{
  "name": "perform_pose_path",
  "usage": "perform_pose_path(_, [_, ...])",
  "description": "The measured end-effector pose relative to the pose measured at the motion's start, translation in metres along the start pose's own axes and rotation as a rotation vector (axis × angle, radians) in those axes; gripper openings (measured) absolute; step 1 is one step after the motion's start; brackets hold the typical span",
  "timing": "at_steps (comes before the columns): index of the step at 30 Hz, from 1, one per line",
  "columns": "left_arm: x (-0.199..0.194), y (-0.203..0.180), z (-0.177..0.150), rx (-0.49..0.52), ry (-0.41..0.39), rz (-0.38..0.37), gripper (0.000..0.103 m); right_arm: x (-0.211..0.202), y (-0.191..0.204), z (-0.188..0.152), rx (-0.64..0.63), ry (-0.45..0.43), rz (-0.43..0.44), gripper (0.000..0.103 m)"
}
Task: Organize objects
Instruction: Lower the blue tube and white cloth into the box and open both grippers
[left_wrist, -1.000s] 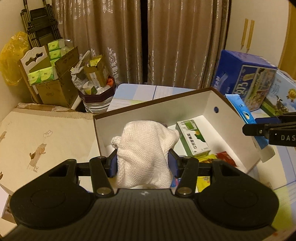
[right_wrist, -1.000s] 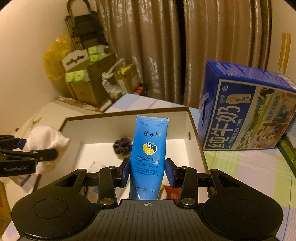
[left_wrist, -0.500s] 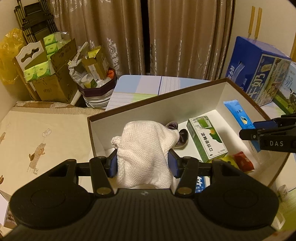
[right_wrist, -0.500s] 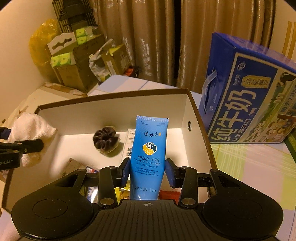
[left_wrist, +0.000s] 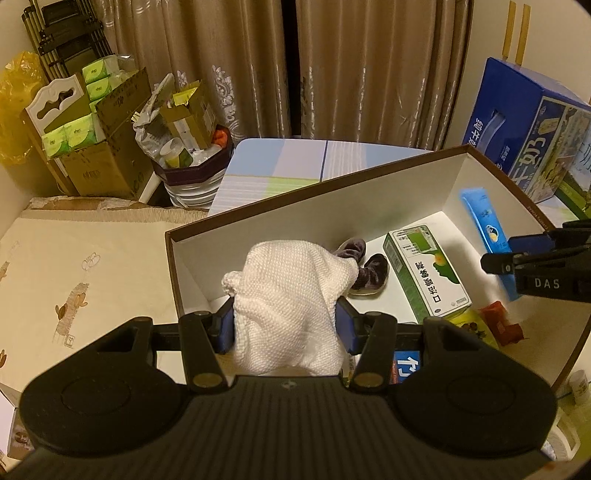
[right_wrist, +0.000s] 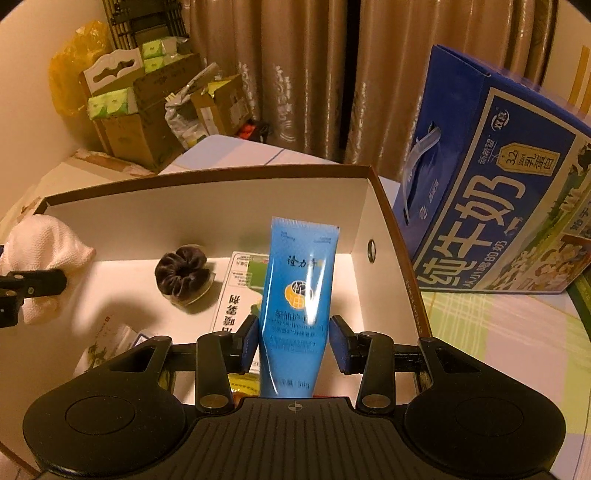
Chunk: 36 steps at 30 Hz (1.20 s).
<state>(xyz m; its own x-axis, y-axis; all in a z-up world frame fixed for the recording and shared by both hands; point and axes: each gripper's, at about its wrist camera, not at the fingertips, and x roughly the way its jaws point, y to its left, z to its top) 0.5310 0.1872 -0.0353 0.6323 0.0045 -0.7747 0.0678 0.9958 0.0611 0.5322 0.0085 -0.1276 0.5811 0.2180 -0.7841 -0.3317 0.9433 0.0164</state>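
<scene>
Drop-off step: left gripper (left_wrist: 286, 325) clenched on white cloth (left_wrist: 291, 295), right gripper (right_wrist: 293, 343) spread apart around blue tube (right_wrist: 297, 291), both over the box (right_wrist: 207, 177). Next, likely: lower cloth at left end, release.

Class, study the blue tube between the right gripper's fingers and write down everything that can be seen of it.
The blue tube is glossy soft plastic with a flat crimped top end, dark print and a round yellow-and-white emblem. It stands nearly upright between the pads of the right gripper, over the open white box. The pads look slightly parted from its sides; its lower end is hidden.

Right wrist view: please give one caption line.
Right gripper opening around blue hand-cream tube above white box.
</scene>
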Motion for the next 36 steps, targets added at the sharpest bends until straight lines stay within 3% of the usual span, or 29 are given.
perform_pose_path(17, [0.006,0.002,0.004,-0.009,0.012,0.019,0.051,-0.014,-0.001,0.003,0.006,-0.028,0.026,0.038])
perform_pose_path(25, [0.002,0.008,0.006,-0.041,-0.023,0.028,0.079,-0.020,-0.001,0.000,0.010,-0.021,0.041,0.038])
perform_pose_path(36, [-0.023,0.015,0.006,-0.051,-0.048,0.011,0.086,-0.041,0.002,-0.010,0.026,-0.029,0.075,0.040])
